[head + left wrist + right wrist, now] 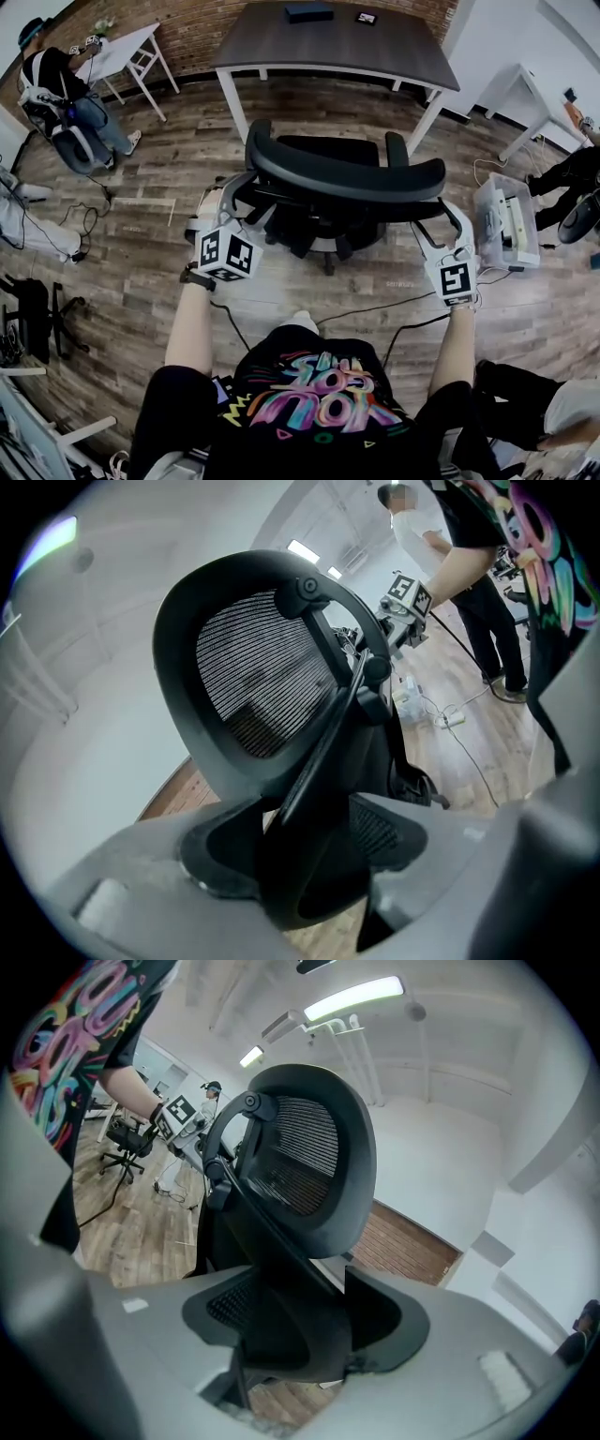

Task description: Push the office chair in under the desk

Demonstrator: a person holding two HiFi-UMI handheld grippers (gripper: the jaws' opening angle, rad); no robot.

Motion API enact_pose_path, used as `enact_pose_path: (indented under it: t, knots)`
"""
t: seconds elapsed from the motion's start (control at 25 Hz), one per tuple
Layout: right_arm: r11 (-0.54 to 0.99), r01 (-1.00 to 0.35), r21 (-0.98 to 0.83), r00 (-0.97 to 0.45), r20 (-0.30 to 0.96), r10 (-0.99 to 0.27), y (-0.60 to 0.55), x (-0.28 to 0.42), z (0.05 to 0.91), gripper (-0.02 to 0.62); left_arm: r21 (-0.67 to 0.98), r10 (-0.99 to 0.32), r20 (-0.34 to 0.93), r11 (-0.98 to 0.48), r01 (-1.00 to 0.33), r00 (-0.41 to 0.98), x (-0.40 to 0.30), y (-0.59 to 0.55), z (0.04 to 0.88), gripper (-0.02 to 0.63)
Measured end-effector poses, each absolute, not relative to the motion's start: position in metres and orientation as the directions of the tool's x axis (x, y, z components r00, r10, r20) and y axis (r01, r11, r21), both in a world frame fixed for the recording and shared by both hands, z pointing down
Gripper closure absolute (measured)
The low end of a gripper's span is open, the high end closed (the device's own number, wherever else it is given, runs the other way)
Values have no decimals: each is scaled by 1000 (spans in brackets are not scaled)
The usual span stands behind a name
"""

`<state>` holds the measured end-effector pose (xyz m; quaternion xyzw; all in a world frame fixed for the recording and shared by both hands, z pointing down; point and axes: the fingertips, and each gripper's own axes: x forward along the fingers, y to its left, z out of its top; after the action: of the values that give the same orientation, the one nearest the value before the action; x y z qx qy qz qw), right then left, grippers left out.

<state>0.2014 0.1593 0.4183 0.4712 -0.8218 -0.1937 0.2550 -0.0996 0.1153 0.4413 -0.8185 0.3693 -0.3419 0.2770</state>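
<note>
Two grippers are on this one, both up against the back of the office chair (323,155) in the middle of the frame. The left gripper (230,202) sits at the left end of the curved backrest (347,178), and the right gripper (448,230) is at the right end.

In the left gripper view the jaws stand wide apart with the black edge of the backrest between them. There's a sliver of wood floor (281,300) showing on one side, so it isn't clamped. The right gripper view is much the same: jaws spread wide, the dark rim of the backrest sitting in the gap, nothing squeezed.

The chair stands on the floor just below the desk (328,52) in the picture, with its seat pointing toward the desk. It's lined up roughly with the desk's middle but apart from it, and a strip of bare floor shows between the seat and the desk's front edge. So it's not under the desk yet.

The desk itself is at top centre, dark top on white legs, with two small black items (309,11) near its far edge. A clear plastic box (506,225) sits on the floor at the right. In the upper left there's a white table (122,52) with another person (56,94) beside it.
</note>
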Motion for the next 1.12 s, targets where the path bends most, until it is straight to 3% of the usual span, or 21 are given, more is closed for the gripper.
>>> enact_pose_path:
  t: [1.12]
  knots:
    - [466, -714, 522, -407, 231, -884, 0, 224, 413, 321, -729, -782, 345, -572, -376, 520, -78, -49, 440, 328]
